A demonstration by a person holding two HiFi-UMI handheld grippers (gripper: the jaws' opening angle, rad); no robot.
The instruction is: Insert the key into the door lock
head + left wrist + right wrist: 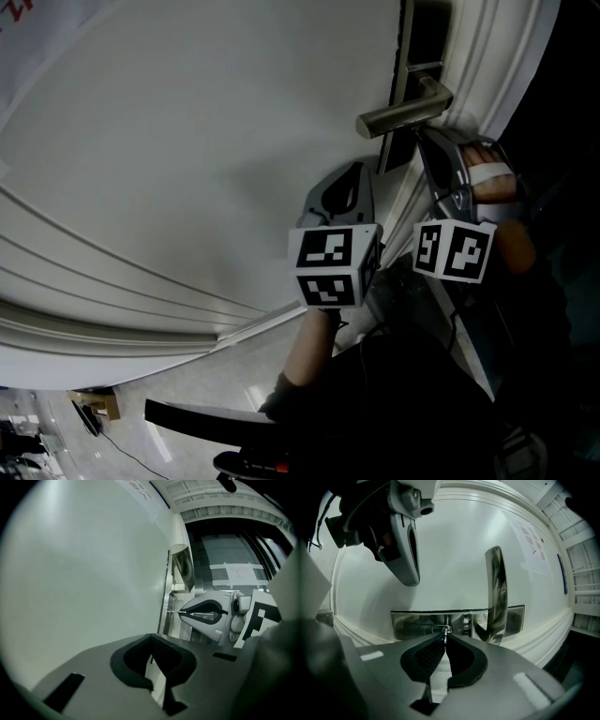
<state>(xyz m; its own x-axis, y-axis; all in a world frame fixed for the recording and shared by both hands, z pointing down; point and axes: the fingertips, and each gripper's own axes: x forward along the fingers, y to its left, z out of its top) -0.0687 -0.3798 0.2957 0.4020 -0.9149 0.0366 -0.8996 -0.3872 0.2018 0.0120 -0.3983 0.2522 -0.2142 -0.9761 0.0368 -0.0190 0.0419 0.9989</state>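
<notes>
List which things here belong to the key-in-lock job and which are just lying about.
In the job:
key, pinched in the right gripper, its tip at the keyhole
lock plate
door

Just about:
left gripper, shut on nothing
door handle
printed notice on the door
cable on the floor

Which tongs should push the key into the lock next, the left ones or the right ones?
Right. The right tongs pinch the key, and its tip is at the keyhole. The left tongs hold nothing and sit off beside the door.
</notes>
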